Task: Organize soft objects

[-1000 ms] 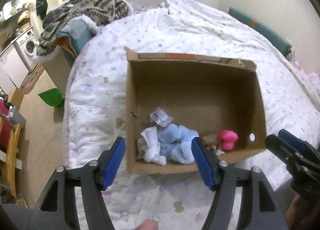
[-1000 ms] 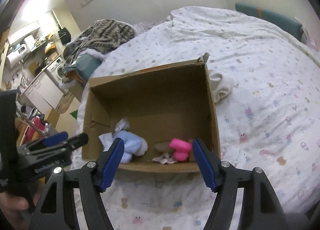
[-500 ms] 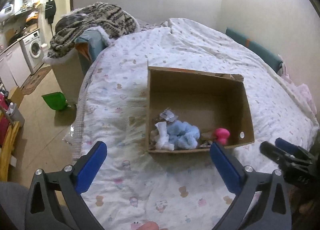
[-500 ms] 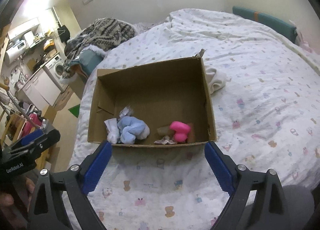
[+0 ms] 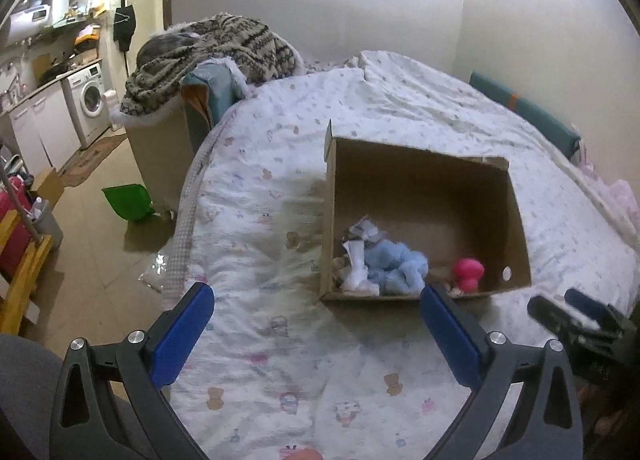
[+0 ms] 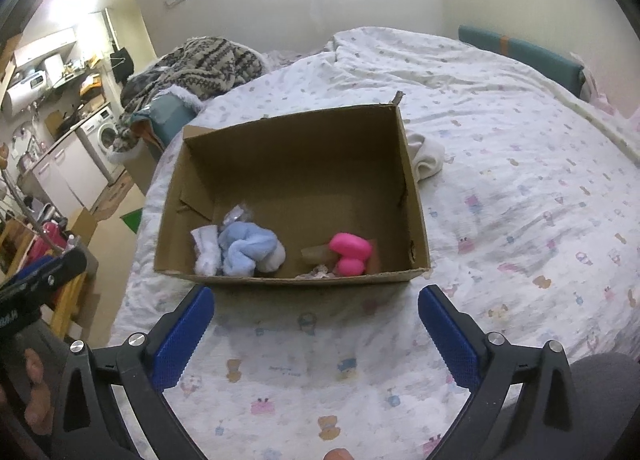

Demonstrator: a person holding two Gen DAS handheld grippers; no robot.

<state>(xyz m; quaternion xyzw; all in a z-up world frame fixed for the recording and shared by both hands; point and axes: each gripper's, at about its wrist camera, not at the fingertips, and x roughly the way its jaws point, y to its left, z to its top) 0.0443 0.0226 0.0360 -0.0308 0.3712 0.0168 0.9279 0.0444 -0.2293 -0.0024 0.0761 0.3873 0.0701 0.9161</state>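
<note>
Left gripper (image 5: 316,320) and right gripper (image 6: 316,320): jaws wide, empty, over the bed sheet (image 6: 520,200), short of the cardboard box (image 6: 296,280). Box near end, L to R: white cloth (image 6: 206,246) touching blue plush (image 6: 250,246); pink toy (image 6: 350,252), lower part hidden by box wall. Scraps beside toy too small to ID. Beyond box, R side: white cloth bundle (image 6: 426,158), partly cut off by box.
</note>
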